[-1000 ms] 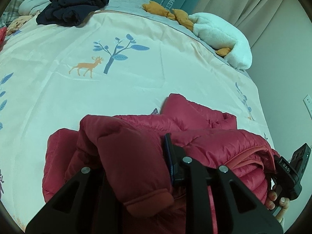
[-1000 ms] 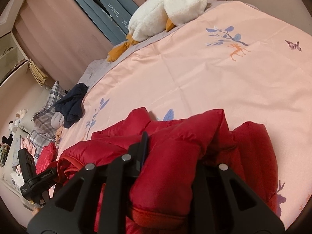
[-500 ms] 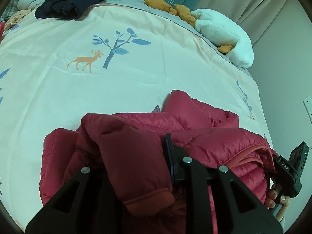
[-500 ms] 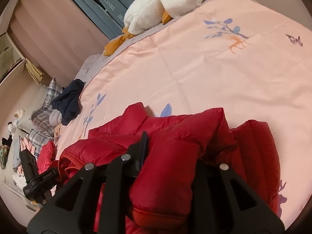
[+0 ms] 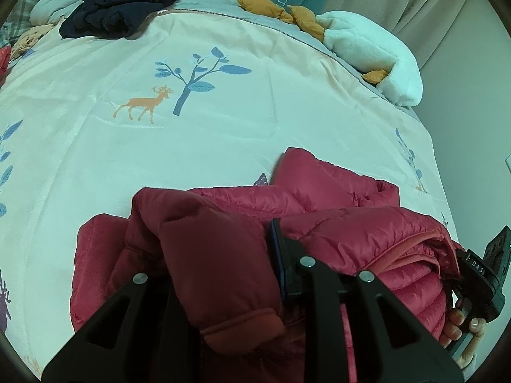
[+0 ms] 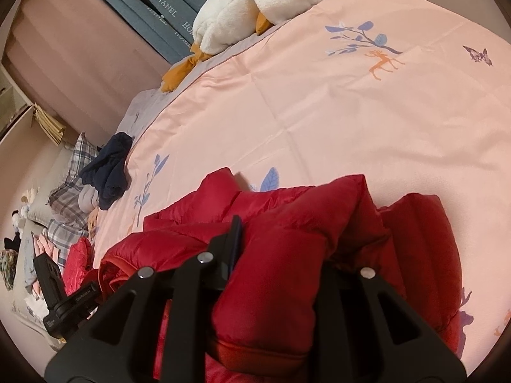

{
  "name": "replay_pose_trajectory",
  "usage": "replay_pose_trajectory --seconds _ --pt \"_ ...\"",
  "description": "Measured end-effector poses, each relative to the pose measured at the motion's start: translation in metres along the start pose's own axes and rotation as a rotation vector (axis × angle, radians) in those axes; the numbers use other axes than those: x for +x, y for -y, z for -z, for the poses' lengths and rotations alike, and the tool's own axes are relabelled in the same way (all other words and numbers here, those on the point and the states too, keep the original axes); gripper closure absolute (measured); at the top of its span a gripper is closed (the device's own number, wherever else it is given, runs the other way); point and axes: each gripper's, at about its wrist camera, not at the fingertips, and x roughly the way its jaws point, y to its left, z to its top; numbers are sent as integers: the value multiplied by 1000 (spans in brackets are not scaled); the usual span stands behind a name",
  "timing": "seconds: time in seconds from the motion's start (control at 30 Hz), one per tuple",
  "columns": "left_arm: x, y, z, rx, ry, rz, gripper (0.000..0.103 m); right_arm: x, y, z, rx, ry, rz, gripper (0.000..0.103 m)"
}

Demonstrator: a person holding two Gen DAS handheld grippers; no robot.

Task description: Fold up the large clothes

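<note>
A red puffer jacket (image 5: 319, 201) lies bunched at the near edge of the bed. My left gripper (image 5: 223, 255) is shut on one of its sleeves, whose cuff (image 5: 246, 325) hangs down between the fingers. In the right wrist view the same red jacket (image 6: 198, 239) fills the lower middle, and my right gripper (image 6: 281, 255) is shut on the other sleeve, cuff (image 6: 262, 351) toward the camera. The right gripper's body and a hand (image 5: 463, 322) show at the left view's lower right edge. The left gripper's body (image 6: 60, 303) shows at the right view's lower left.
The pale duvet (image 5: 159, 146) with deer and tree prints spreads beyond the jacket. A dark navy garment (image 5: 118, 3) lies at the far left, a white plush goose (image 5: 373, 57) at the far right by the headboard. Plaid pillows (image 6: 70, 185) lie beside the bed.
Both grippers, still shut on the sleeves, have shifted slightly over the bed; the duvet prints slid a little in both views. The jacket keeps its shape.
</note>
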Motion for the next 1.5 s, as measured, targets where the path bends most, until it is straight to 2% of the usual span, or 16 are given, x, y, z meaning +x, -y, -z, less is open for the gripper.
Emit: replay_pose_trajectory --seconds 0.37,1.2,1.5 --pt "4 -1 -2 -19 -6 -5 80 1 0 -1 2 -3 0 82" --pt "19 -4 -15 -55 -63 -12 79 18 1 -13 56 -71 -1 77" --pt "10 0 -14 -53 -45 -24 76 15 -1 -13 73 -71 -24 73"
